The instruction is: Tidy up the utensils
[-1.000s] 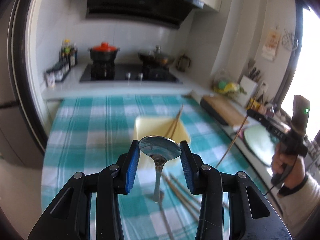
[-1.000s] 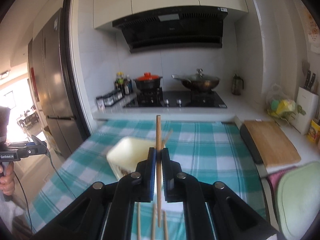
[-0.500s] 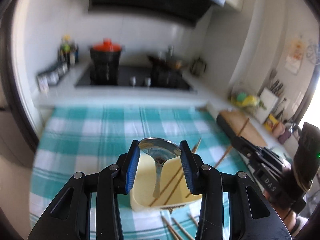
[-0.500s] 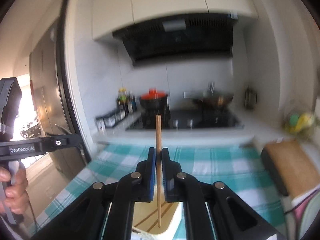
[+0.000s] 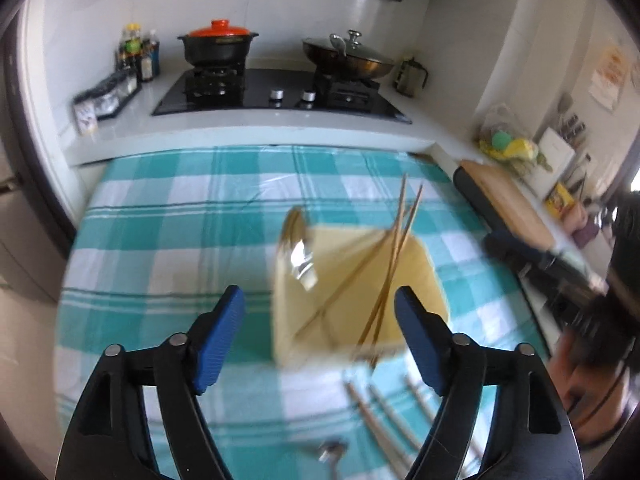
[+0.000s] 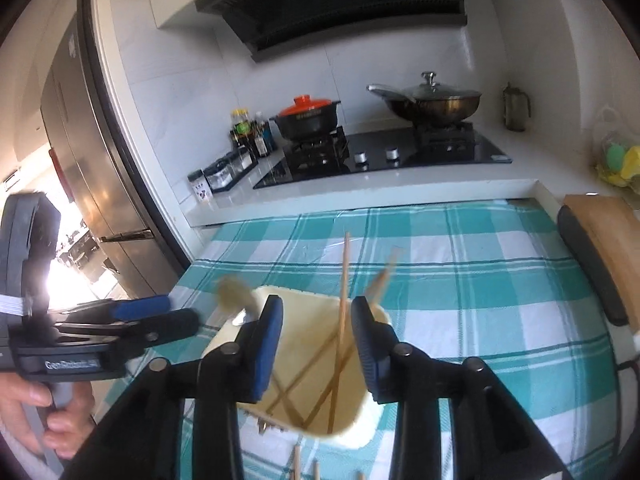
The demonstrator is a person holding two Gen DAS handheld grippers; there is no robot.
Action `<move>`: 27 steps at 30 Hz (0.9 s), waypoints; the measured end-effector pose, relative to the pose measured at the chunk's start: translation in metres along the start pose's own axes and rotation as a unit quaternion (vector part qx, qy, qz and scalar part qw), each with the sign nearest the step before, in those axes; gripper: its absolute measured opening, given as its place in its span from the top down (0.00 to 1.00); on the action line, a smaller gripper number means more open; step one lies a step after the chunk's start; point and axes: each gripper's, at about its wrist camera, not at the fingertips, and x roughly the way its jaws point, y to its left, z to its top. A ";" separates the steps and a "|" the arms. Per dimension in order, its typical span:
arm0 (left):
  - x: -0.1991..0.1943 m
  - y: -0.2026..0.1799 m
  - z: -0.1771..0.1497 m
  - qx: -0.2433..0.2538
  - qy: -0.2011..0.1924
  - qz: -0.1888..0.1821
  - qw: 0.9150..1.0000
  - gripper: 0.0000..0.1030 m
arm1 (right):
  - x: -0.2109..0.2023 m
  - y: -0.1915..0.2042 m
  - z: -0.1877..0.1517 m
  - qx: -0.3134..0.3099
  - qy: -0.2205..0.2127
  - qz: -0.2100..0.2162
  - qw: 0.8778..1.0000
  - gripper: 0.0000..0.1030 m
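I am showing two black grippers. My left gripper [image 5: 320, 336] is wearing blue pads [image 5: 218, 340] and shiny round screws. My right gripper [image 6: 316, 344] is looking the same. White letters are sitting on my left gripper's side, and my hand [image 6: 36, 412] is showing.

R claw [image 6: 316, 322] opening over cream bin [image 6: 360, 420], chopstick [image 6: 342, 300] loose btwn pads, tip inside bin.
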 end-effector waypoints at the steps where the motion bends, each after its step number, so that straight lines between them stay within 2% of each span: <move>1: -0.007 0.003 -0.008 0.005 0.006 0.005 1.000 0.19 | -0.009 -0.002 -0.001 -0.003 0.000 -0.003 1.000 0.65; 3: -0.021 0.008 -0.035 0.018 0.027 0.019 0.999 0.15 | -0.035 -0.007 -0.015 -0.013 0.003 -0.016 1.000 0.62; 5: -0.028 0.012 -0.065 0.028 0.048 0.032 0.998 0.14 | -0.054 -0.014 -0.034 -0.024 0.017 -0.034 0.999 0.53; 7: -0.033 0.016 -0.108 0.033 0.067 0.040 0.996 0.14 | -0.069 -0.022 -0.058 -0.033 0.032 -0.045 0.998 0.53; 12: -0.030 0.025 -0.193 -0.004 0.064 0.070 0.995 0.14 | -0.097 -0.061 -0.157 -0.033 0.083 -0.100 0.991 0.49; 15: -0.013 0.031 -0.224 -0.038 0.058 0.094 0.993 0.14 | -0.095 -0.090 -0.213 -0.017 0.122 -0.151 0.981 0.49; 20: 0.016 0.034 -0.238 -0.048 0.056 0.122 0.990 0.14 | -0.095 -0.108 -0.246 -0.018 0.118 -0.209 0.971 0.49; 23: 0.028 0.032 -0.238 -0.029 0.051 0.139 0.989 0.14 | -0.094 -0.110 -0.250 -0.008 0.117 -0.211 0.970 0.49; 27: 0.036 0.040 -0.238 -0.044 0.049 0.137 0.988 0.14 | -0.089 -0.112 -0.253 0.001 0.118 -0.208 0.971 0.49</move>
